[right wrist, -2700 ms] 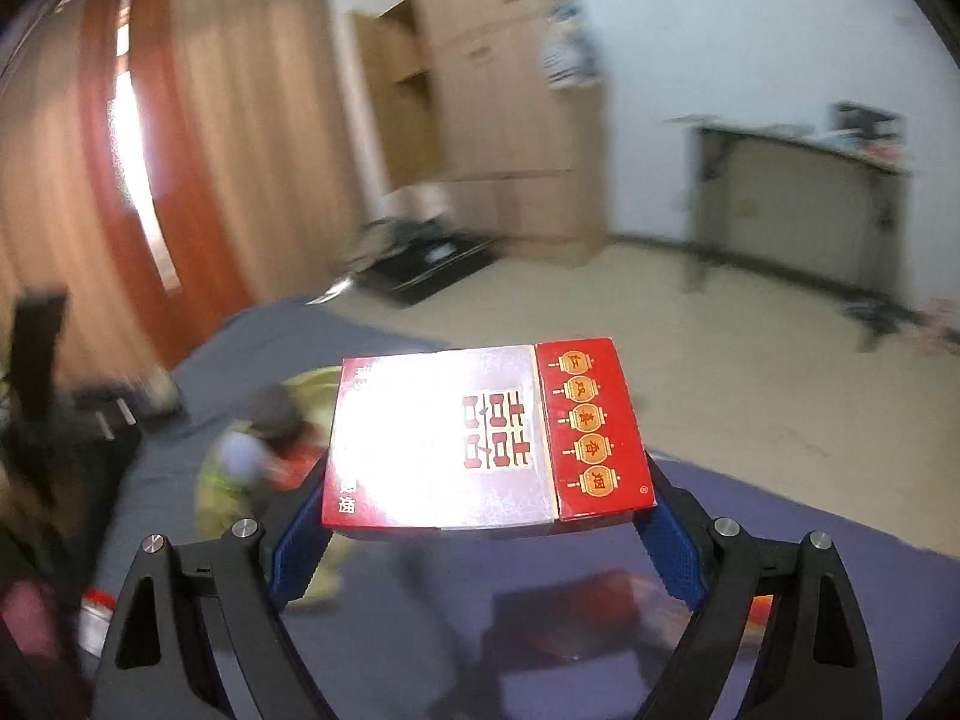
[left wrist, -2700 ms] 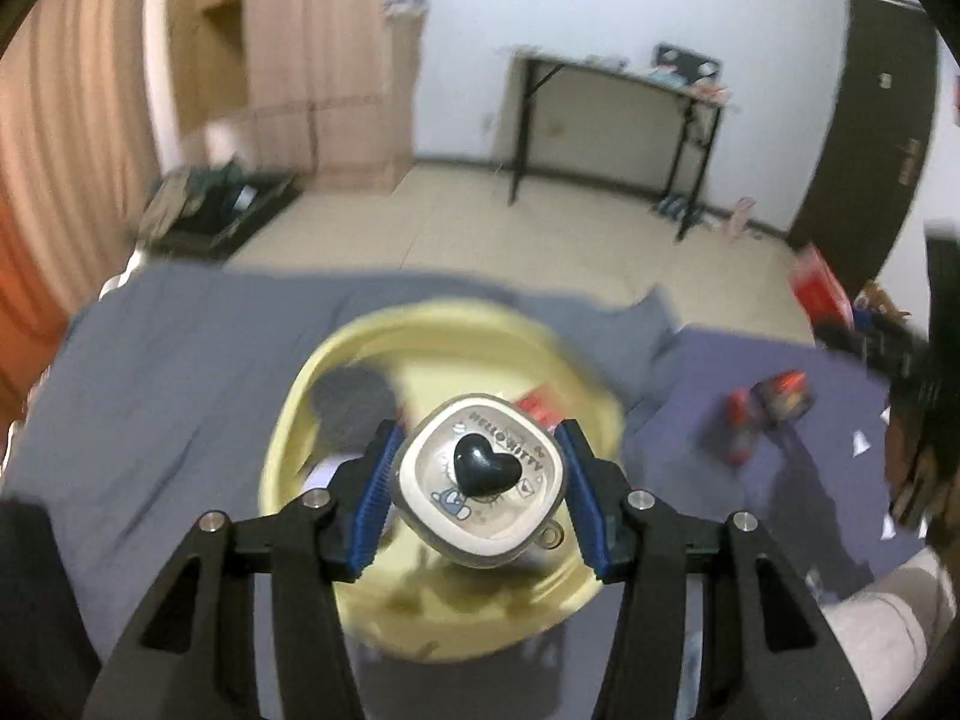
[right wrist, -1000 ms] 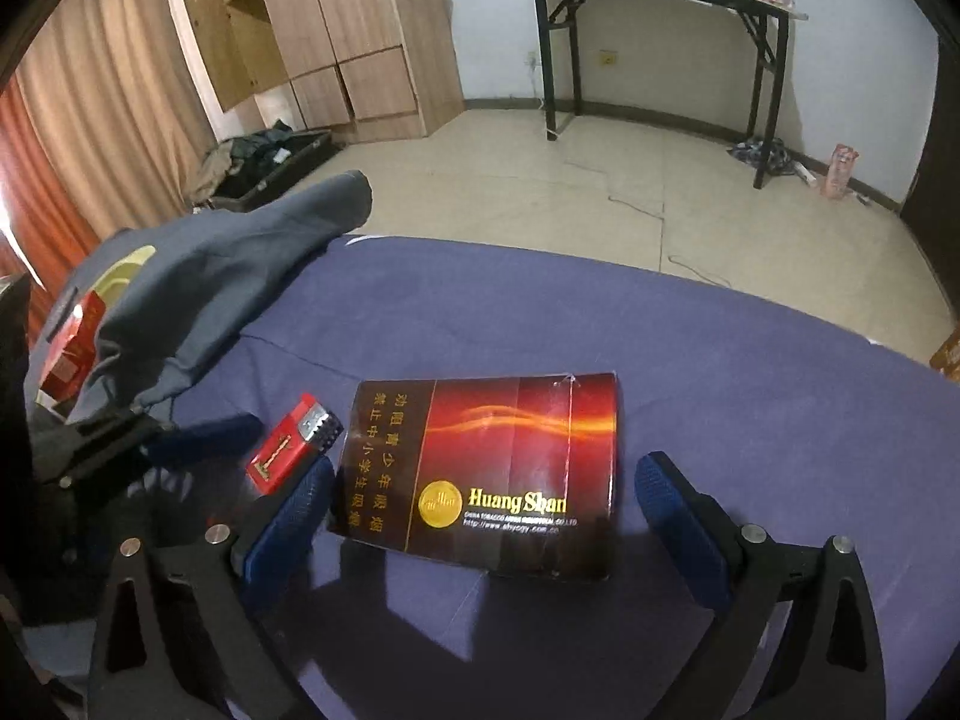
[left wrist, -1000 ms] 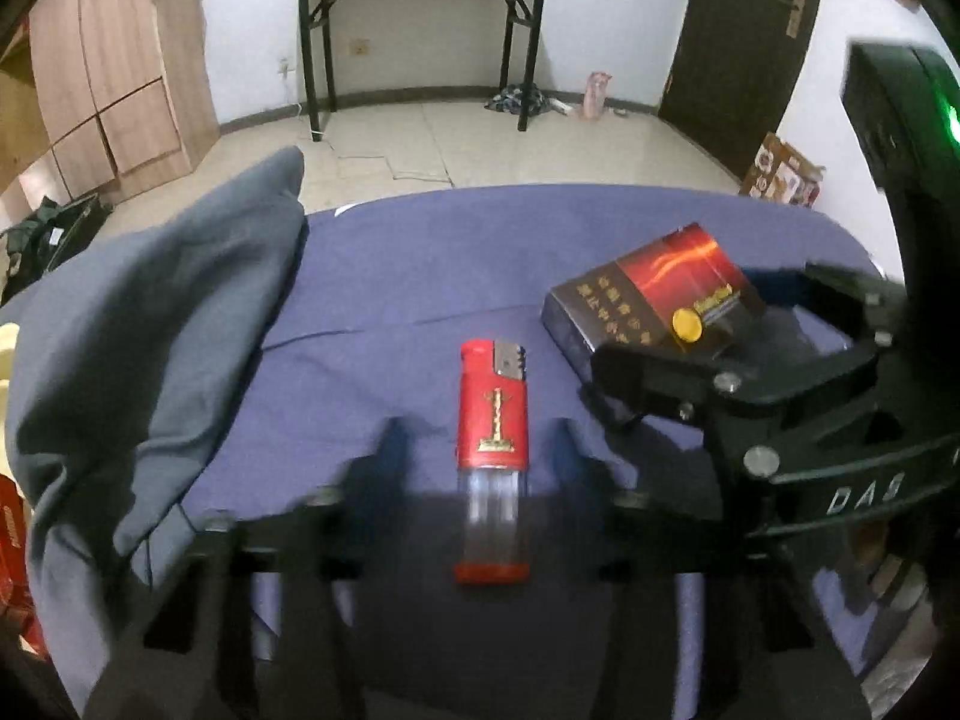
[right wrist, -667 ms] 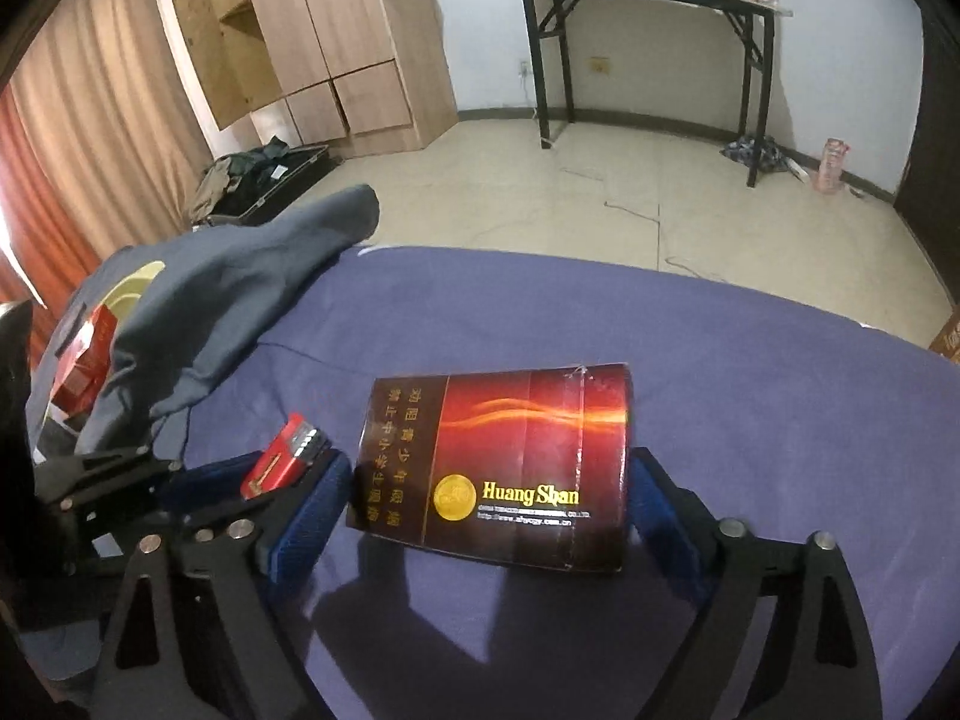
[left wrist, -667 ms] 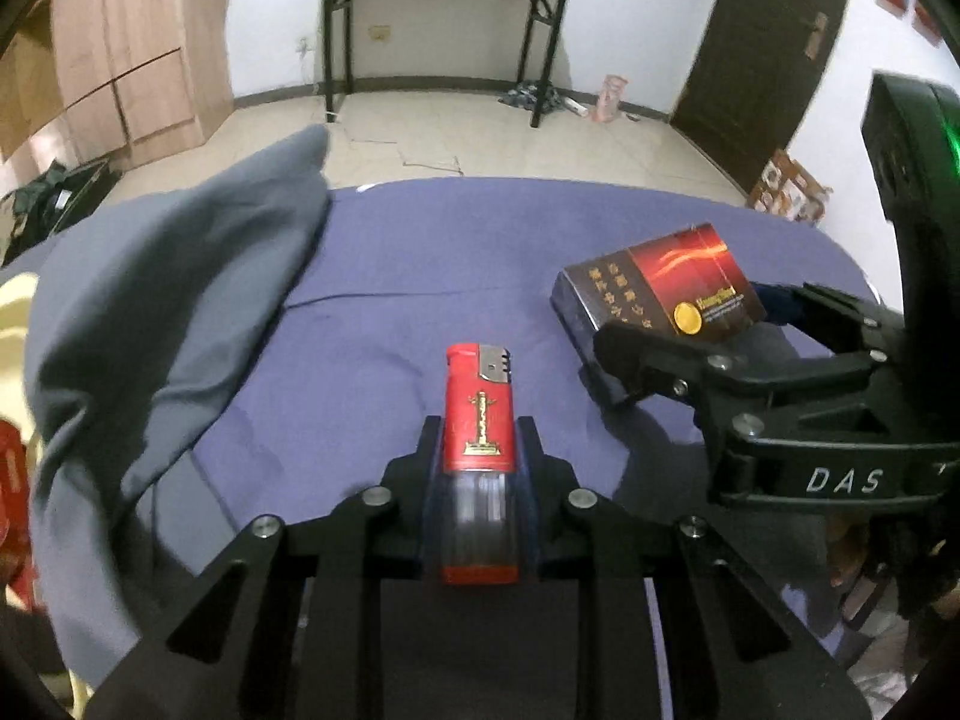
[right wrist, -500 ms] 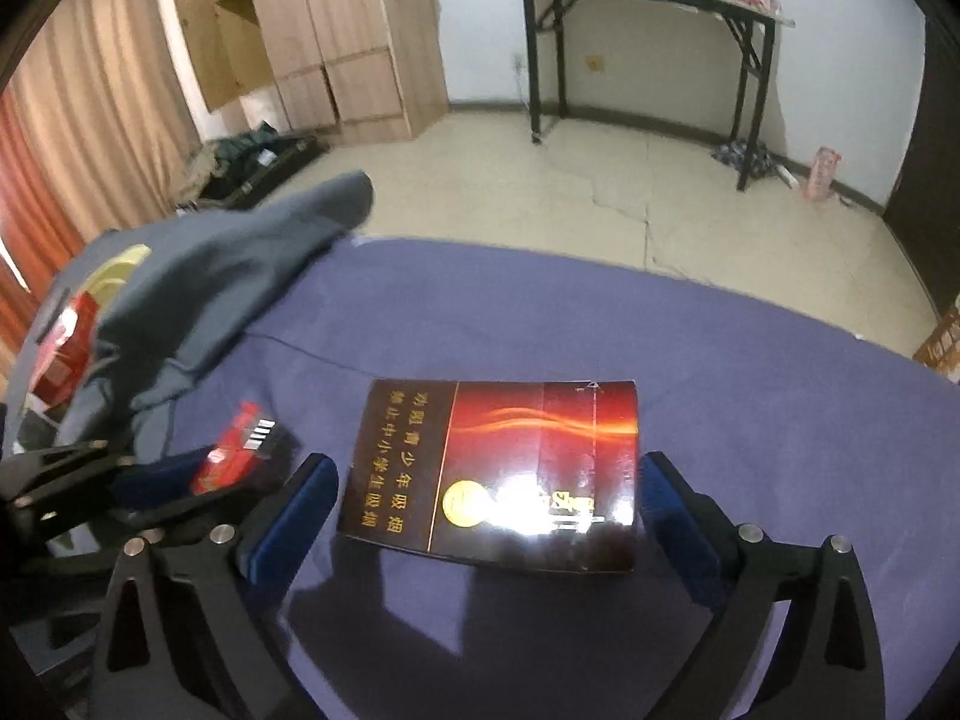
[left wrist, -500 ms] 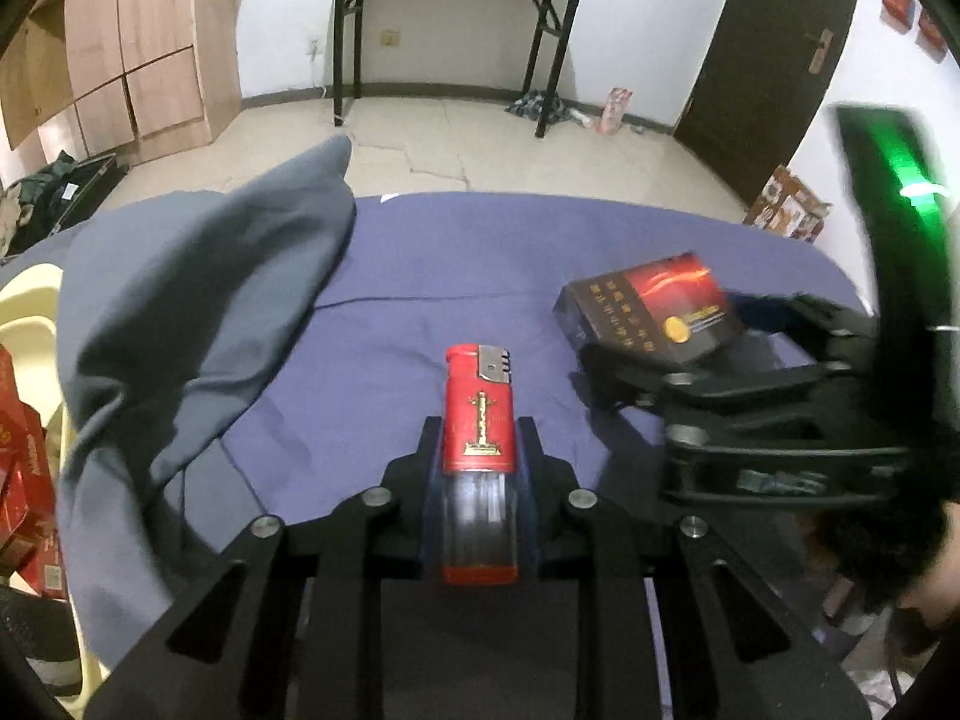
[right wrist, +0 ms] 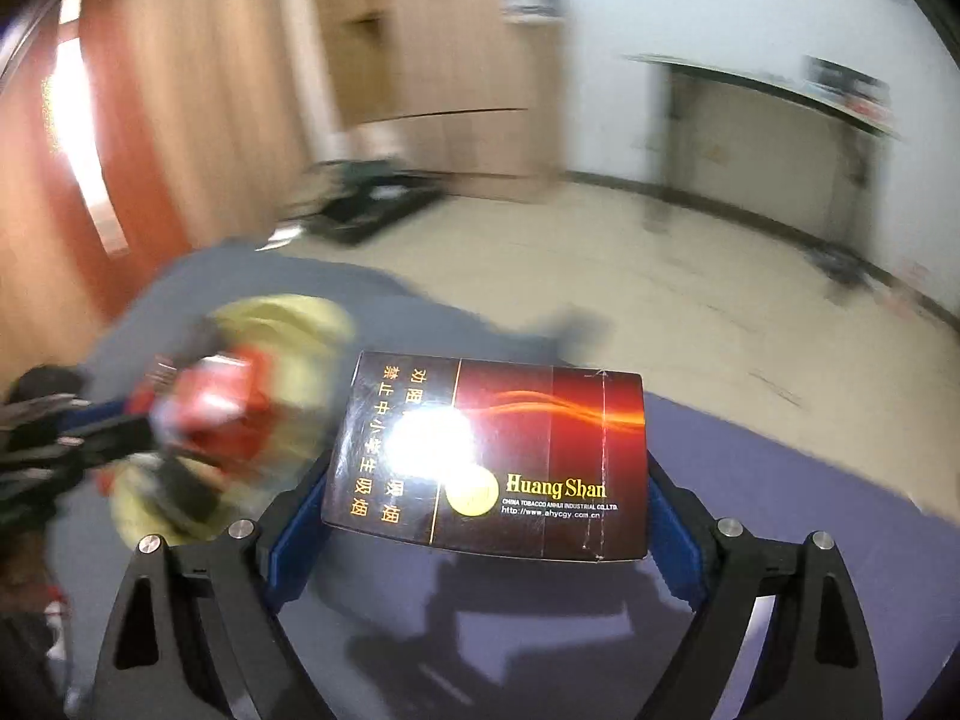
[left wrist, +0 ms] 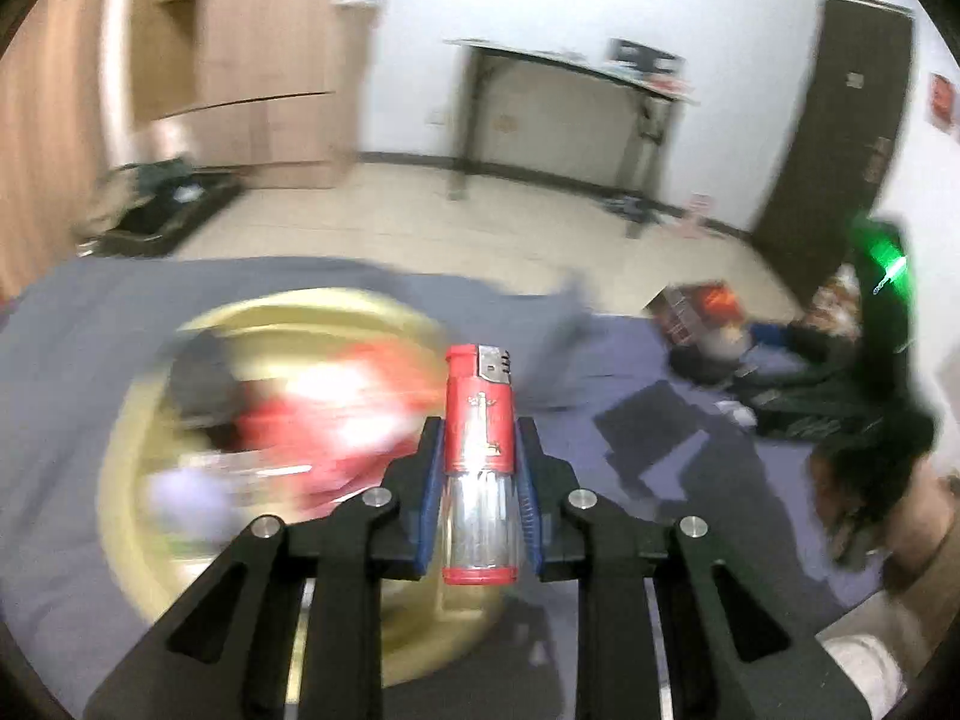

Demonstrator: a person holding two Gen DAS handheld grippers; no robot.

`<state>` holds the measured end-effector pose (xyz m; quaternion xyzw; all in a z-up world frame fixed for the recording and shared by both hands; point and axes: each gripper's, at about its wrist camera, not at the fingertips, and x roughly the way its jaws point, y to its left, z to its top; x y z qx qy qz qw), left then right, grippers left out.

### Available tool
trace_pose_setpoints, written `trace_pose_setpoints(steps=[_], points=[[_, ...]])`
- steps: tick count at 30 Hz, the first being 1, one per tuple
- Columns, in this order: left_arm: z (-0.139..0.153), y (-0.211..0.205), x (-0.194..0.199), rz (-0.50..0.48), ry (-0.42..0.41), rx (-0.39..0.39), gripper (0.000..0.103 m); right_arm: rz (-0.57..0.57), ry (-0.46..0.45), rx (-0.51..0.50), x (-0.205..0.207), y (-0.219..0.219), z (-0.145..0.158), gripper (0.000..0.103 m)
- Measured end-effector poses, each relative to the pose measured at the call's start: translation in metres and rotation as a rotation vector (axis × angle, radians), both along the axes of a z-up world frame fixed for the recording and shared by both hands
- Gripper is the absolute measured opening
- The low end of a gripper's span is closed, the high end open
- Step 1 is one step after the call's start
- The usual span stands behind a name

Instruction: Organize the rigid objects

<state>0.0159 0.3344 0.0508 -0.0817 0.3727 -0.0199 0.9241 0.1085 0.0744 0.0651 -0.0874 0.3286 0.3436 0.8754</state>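
Observation:
My left gripper (left wrist: 480, 468) is shut on a red lighter (left wrist: 479, 402) with a clear lower half. It holds the lighter upright in the air over a yellow basin (left wrist: 138, 432), which has a red box (left wrist: 336, 414) and other blurred things inside. My right gripper (right wrist: 486, 519) has its jaws closing, and the blue pads press on both ends of a dark red Huang Shan cigarette box (right wrist: 510, 420). The box is lifted off the purple cover (right wrist: 780, 480). In the right wrist view the basin (right wrist: 300, 324) lies to the left, with the left gripper (right wrist: 90, 420) blurred over it.
A grey cloth (left wrist: 72, 324) lies around the basin on the purple cover (left wrist: 690, 438). Beyond the edge are bare floor (left wrist: 480, 228), a black table (left wrist: 570, 120), a wooden wardrobe (left wrist: 264, 60) and a dark door (left wrist: 840, 120). A person's sleeve (left wrist: 918, 540) shows at the lower right.
Both grippers have risen from the purple cover and swung left toward the yellow basin, the left carrying the lighter. The right has closed on the cigarette box and lifted it.

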Motion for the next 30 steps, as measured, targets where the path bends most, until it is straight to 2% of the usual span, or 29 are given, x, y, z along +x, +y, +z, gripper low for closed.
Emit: trace_pose_setpoints(steps=[3,4,7,9,12,14,17,18,19,20,21,22,24,26,29,30], points=[[0.006,0.071,-0.023,0.120,0.049,0.036,0.024,0.135,-0.003,-0.052,-0.010,0.078,0.014,0.091],[0.002,0.094,-0.028,0.154,0.075,0.045,0.024,0.179,-0.009,-0.101,-0.014,0.113,0.014,0.091],[-0.030,0.131,-0.036,0.207,0.159,0.119,0.024,0.212,0.015,-0.210,-0.012,0.175,-0.001,0.091],[-0.048,0.144,-0.038,0.215,0.183,0.101,0.024,0.220,0.031,-0.247,-0.006,0.197,-0.010,0.091],[-0.060,0.155,-0.037,0.250,0.172,0.044,0.024,0.225,0.014,-0.304,0.000,0.222,-0.023,0.091],[-0.065,0.156,-0.035,0.252,0.160,0.040,0.024,0.230,0.020,-0.345,0.001,0.232,-0.032,0.091],[-0.073,0.159,-0.030,0.270,0.164,0.031,0.026,0.232,0.048,-0.328,0.000,0.243,-0.040,0.095],[-0.074,0.159,-0.028,0.273,0.161,0.031,0.035,0.222,0.056,-0.315,-0.001,0.245,-0.040,0.098],[-0.072,0.160,-0.028,0.273,0.158,0.026,0.055,0.206,0.062,-0.298,0.000,0.246,-0.040,0.100],[-0.072,0.159,-0.026,0.273,0.159,0.020,0.065,0.201,0.061,-0.285,0.001,0.246,-0.039,0.103],[-0.070,0.157,-0.026,0.278,0.162,0.020,0.082,0.191,0.055,-0.252,0.000,0.242,-0.034,0.103],[-0.068,0.157,-0.029,0.289,0.158,0.024,0.092,0.182,0.046,-0.189,-0.003,0.233,-0.025,0.103],[-0.055,0.153,-0.041,0.320,0.103,0.006,0.103,0.180,0.022,-0.099,-0.016,0.204,-0.012,0.103],[-0.038,0.149,-0.059,0.336,0.025,-0.040,0.103,0.208,-0.014,-0.030,-0.036,0.175,0.001,0.103],[-0.019,0.137,-0.086,0.369,0.006,-0.073,0.103,0.357,-0.038,-0.014,-0.076,0.134,0.000,0.103],[-0.016,0.127,-0.096,0.378,0.008,-0.071,0.103,0.366,-0.061,-0.028,-0.084,0.124,-0.004,0.103]])
